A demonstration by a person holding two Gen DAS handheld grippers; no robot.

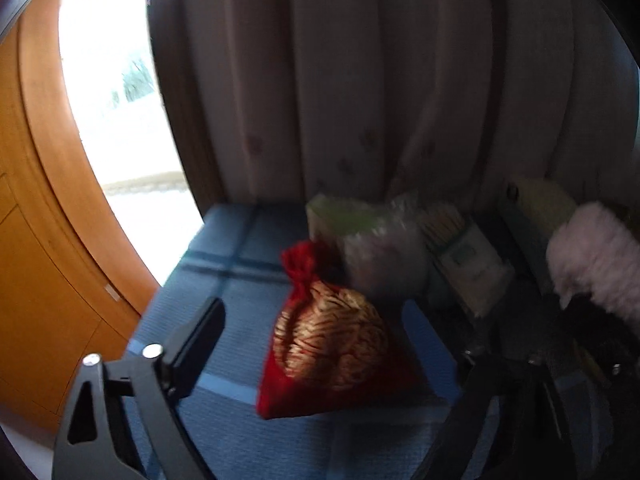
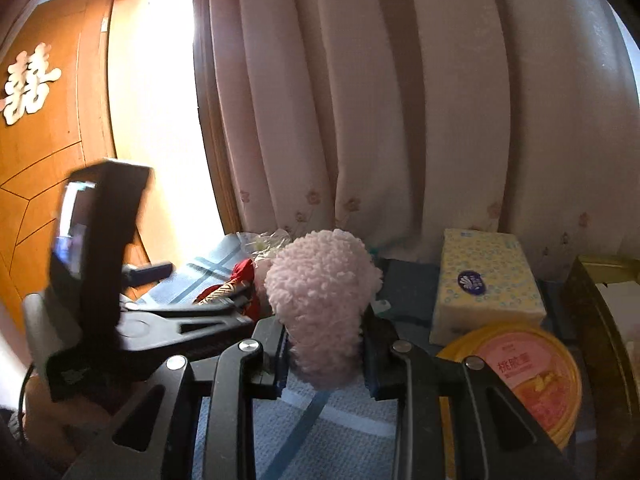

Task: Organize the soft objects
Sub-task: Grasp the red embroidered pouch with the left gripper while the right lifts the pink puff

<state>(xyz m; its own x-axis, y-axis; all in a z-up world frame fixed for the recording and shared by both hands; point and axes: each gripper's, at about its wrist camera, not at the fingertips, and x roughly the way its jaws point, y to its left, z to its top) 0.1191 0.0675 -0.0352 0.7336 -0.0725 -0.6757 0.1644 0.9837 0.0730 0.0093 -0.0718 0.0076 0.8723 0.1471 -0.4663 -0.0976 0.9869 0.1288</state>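
Gripping pink plush [image 2: 320, 300], right gripper [image 2: 324, 354] jaws clenched, left gripper [image 1: 320, 344] jaws released around red pouch [image 1: 336, 344]

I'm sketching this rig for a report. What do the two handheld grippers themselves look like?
Both are black. The right gripper has angular linkage arms with triangular cutouts, silver round pivot bolts, and flat fingers with blue-edged pads. The left gripper shows the same black arms and silver bolts; seen from the right wrist, its body carries a small lit screen. No sleeves show.
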